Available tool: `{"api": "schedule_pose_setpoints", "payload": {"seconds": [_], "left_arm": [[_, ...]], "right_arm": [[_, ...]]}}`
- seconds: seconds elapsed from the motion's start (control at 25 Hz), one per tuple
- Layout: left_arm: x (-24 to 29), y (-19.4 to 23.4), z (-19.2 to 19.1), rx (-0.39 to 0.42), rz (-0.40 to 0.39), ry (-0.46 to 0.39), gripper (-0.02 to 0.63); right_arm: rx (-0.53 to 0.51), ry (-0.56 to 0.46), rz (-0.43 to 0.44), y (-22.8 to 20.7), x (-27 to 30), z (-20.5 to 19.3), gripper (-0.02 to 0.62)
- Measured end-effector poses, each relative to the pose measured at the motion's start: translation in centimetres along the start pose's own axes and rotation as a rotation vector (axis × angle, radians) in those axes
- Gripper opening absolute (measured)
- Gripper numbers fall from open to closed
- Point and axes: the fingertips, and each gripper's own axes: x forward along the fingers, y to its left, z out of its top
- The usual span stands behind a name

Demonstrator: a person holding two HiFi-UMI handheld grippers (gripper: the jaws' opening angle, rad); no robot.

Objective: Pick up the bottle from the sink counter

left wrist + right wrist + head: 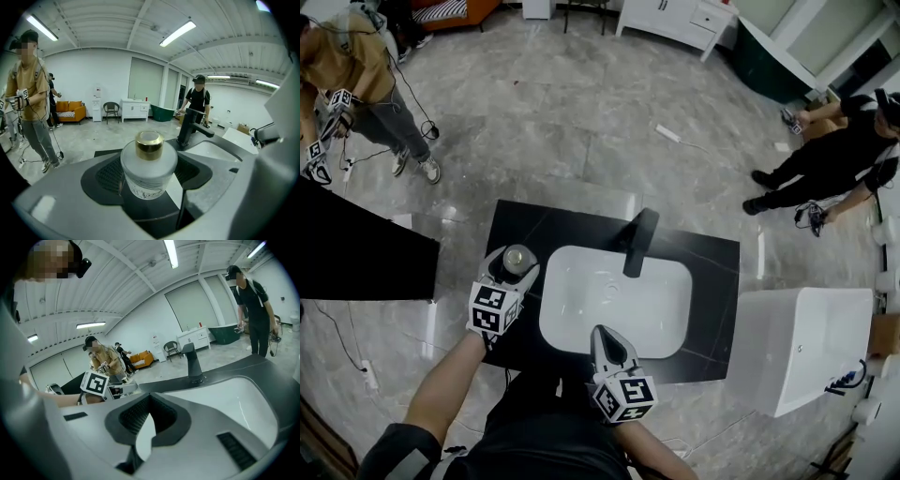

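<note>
Though overhead only its cap shows, left gripper (514, 268) clamps frosted bottle (149, 169).

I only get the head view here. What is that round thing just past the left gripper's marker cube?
Observer: The left gripper view shows a frosted white bottle with a gold cap, upright between the jaws of the left gripper.
Operator: Is it actually gripped?
Observer: The pads sit against both its sides, so it looks held.
Operator: And the other gripper?
Observer: In its own view the right gripper has its jaws together with nothing between them, and the white basin lies ahead of it.
</note>
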Motion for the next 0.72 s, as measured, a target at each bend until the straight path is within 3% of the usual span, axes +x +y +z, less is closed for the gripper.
{"api": "schedule_pose_setpoints", "payload": {"seconds": [0.4, 0.72], "left_arm": [[-6.0, -4.6, 0.5, -0.032, -0.038, -0.023, 0.334], [-9.7, -8.7, 2.0, 0.000, -0.085, -0.041, 0.334]], "right_arm": [[-0.004, -0.021, -0.004, -0.5, -2.6, 0.3, -0.005], [-0.013, -0.050, -0.008, -1.4, -4.0, 1.8, -0.005]]}}
